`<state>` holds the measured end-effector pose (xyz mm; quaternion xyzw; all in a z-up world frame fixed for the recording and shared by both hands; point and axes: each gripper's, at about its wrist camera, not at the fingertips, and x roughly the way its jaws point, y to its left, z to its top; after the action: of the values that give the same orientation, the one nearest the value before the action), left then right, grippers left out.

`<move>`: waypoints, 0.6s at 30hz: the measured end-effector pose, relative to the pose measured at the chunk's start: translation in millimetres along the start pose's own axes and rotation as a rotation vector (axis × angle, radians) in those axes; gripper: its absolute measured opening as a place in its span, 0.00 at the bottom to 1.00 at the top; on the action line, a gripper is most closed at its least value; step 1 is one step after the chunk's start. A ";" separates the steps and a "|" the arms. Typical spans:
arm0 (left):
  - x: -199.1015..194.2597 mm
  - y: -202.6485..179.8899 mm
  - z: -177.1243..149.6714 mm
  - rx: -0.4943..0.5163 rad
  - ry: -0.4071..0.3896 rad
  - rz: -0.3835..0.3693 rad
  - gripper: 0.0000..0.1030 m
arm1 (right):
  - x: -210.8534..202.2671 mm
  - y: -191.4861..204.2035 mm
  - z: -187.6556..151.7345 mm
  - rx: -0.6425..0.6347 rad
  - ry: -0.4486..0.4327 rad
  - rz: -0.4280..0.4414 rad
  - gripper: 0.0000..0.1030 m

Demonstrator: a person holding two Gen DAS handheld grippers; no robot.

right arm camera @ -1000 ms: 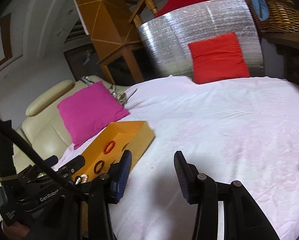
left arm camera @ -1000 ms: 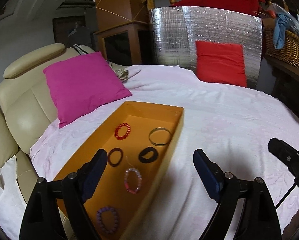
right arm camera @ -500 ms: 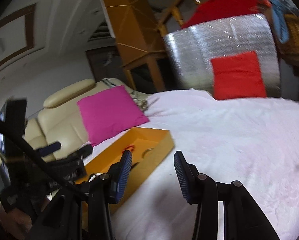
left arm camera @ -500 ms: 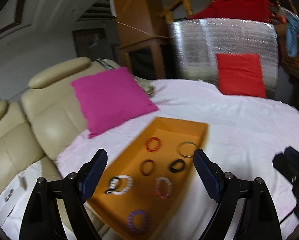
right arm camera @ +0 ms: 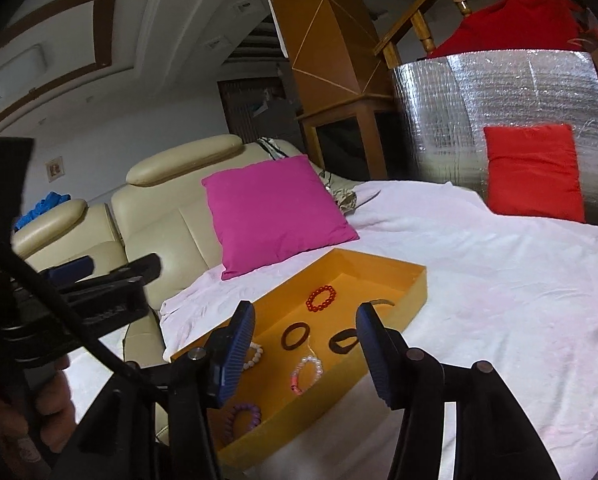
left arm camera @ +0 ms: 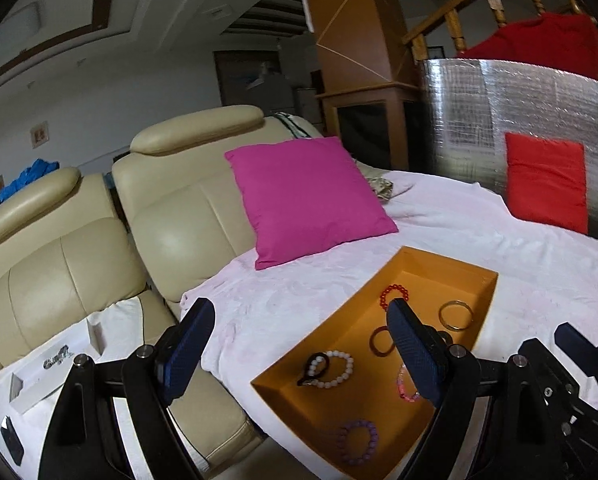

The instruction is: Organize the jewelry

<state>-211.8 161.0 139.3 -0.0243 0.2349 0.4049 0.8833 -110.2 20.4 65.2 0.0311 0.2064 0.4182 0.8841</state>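
Observation:
An orange tray (left arm camera: 451,272) lies on the pale pink cloth and holds several bracelets: a red bead one (left arm camera: 395,294), a gold bangle (left arm camera: 455,315), a white pearl one (left arm camera: 337,368) and a purple one (left arm camera: 357,442). My left gripper (left arm camera: 299,328) hangs above the tray's left edge, open and empty. Its right finger hides part of the tray. My right gripper (right arm camera: 305,344) hovers over the tray's (right arm camera: 383,266) near half. Its jaws are opening and nothing is gripped. A pink-and-white bracelet (right arm camera: 307,372) shows below the gap.
A magenta pillow (left arm camera: 307,196) leans on a beige leather sofa (left arm camera: 171,220) left of the tray. A red pillow (left arm camera: 545,180) rests against a silver foil panel (left arm camera: 499,100) at the back. A white box (left arm camera: 55,364) with a small item sits on the sofa seat.
Both grippers have risen and swung left, so the sofa fills more of each view and the tray has slid right. The right jaws stand wider than before.

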 end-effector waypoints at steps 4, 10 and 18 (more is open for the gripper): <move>3.2 7.0 -0.4 -0.010 0.005 0.009 0.86 | 13.4 -0.6 2.0 0.036 0.015 0.016 0.56; 11.9 11.8 -4.7 -0.026 0.011 0.005 0.86 | 24.4 3.8 4.3 0.053 0.034 0.016 0.59; 27.5 9.0 -12.4 -0.023 0.049 -0.017 0.86 | 30.6 13.8 4.2 0.013 0.047 0.021 0.59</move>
<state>-207.8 183.6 117.7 -0.0463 0.2517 0.3992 0.8804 -101.3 52.9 61.7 0.0290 0.2294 0.4267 0.8743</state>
